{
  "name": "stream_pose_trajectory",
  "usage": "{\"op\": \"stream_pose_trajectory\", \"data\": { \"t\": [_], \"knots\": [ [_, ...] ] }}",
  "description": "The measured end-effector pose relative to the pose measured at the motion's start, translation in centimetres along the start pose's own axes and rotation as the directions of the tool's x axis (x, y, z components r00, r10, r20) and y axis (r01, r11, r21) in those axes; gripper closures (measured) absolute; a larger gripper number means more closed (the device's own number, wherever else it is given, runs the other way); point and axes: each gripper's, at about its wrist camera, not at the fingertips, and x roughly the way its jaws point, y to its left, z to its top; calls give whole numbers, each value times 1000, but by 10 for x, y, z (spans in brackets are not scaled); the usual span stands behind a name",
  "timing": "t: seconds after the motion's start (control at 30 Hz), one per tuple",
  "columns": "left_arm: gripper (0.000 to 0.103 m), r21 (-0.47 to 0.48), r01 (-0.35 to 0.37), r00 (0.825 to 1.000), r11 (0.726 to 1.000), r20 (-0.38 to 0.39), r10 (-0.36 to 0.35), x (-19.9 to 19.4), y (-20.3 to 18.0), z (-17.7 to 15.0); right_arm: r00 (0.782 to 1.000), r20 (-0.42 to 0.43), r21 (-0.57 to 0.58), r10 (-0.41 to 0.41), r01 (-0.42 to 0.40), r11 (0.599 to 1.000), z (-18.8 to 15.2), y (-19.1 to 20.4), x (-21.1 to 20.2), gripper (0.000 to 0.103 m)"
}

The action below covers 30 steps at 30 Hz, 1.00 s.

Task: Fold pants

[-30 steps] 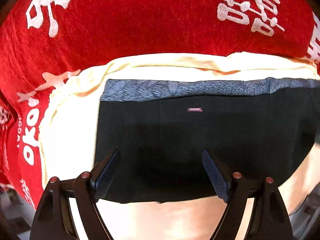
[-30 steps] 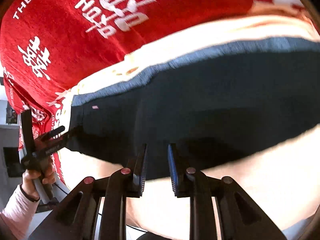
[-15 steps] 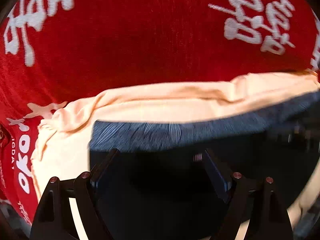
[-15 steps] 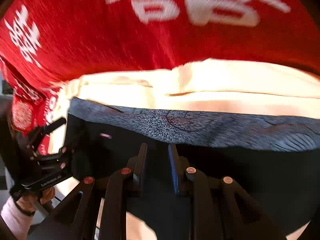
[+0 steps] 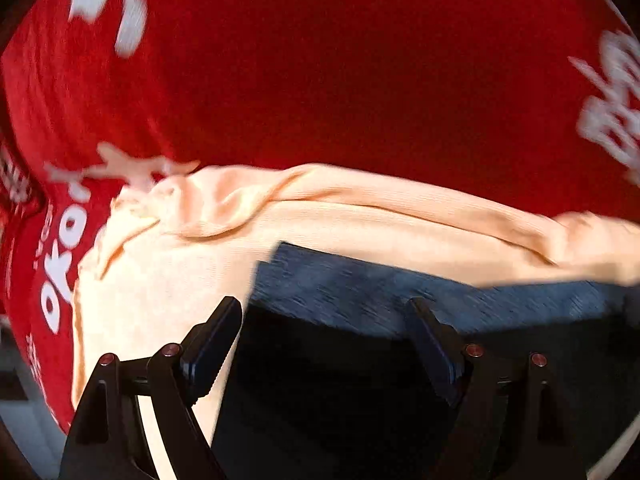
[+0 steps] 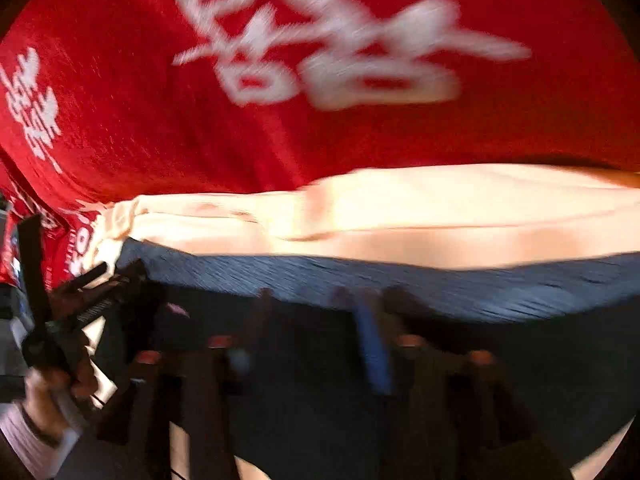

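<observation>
Left gripper (image 5: 324, 344) seen spread over dark pants (image 5: 360, 400); right gripper (image 6: 312, 344) blurred at 6 o'clock, spacing cannot be told

- The pants (image 5: 360, 392) are dark, nearly black, with a wide grey-blue ribbed waistband (image 5: 400, 292) along the far edge.
- They lie flat, spread sideways, waistband away from the cameras, on a pale cream cloth (image 5: 160, 280) that itself rests on a red cloth with white print (image 5: 360, 80).
- In the right wrist view the waistband (image 6: 400, 280) runs across the whole frame; a small pinkish label (image 6: 178, 310) sits just below it near the left corner.
- Both views are blurred.
</observation>
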Motion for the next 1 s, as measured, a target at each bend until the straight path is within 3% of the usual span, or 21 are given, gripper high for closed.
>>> {"op": "stream_pose_trajectory", "data": {
  "t": [0.07, 0.13, 0.17, 0.23, 0.4, 0.53, 0.57, 0.6, 0.67, 0.7, 0.83, 0.93, 1.0],
  "knots": [
    [18, 51, 37, 999, 998, 7, -37, -16, -21, -7, 998, 27, -2, -60, 60, 998, -2, -28, -23, 47],
    [18, 94, 119, 993, 988, -5, -119, -31, -57, -12, 992, 41, 18, -123, 122, 992, -5, -56, -40, 47],
    [18, 108, 151, 988, 983, -10, -151, -35, -73, -13, 990, 38, 33, -139, 138, 990, -5, -70, -45, 53],
    [18, 143, 221, 975, 965, -27, -219, -44, -117, -16, 990, 18, 65, -137, 135, 989, -4, -97, -48, 67],
    [18, 160, 298, 955, 941, -52, -293, -35, -213, -20, 989, -21, 77, -150, 151, 986, 1, -140, -35, 67],
    [18, 113, 245, 967, 963, -97, -235, -3, -251, -23, 991, -14, 82, -134, 135, 987, 3, -193, -38, 70],
    [14, 94, 233, 971, 968, -72, -226, -2, -253, -23, 993, -7, 77, -115, 115, 990, 6, -202, -40, 70],
    [11, 87, 208, 977, 974, -57, -203, -1, -254, -20, 991, 6, 69, -134, 134, 989, 9, -211, -44, 70],
    [7, 82, 184, 982, 980, -70, -178, 1, -254, -17, 964, 21, 57, -264, 262, 963, 14, -230, -52, 68],
    [7, 78, 174, 983, 982, -78, -168, 0, -254, -15, 962, 16, 94, -272, 270, 958, 15, -248, -58, 68],
    [7, 128, 95, 994, 987, -66, -87, -23, -272, -5, 985, 55, 294, -164, 141, 945, -5, -304, -103, 63],
    [7, 159, 128, 991, 979, -44, -123, -50, -300, -5, 983, 115, 435, -145, 81, 897, -53, -345, -142, 50],
    [7, 179, 161, 987, 971, -42, -156, -64, -325, -12, 979, 126, 519, -163, 74, 851, -82, -371, -154, 50]
  ]
}}
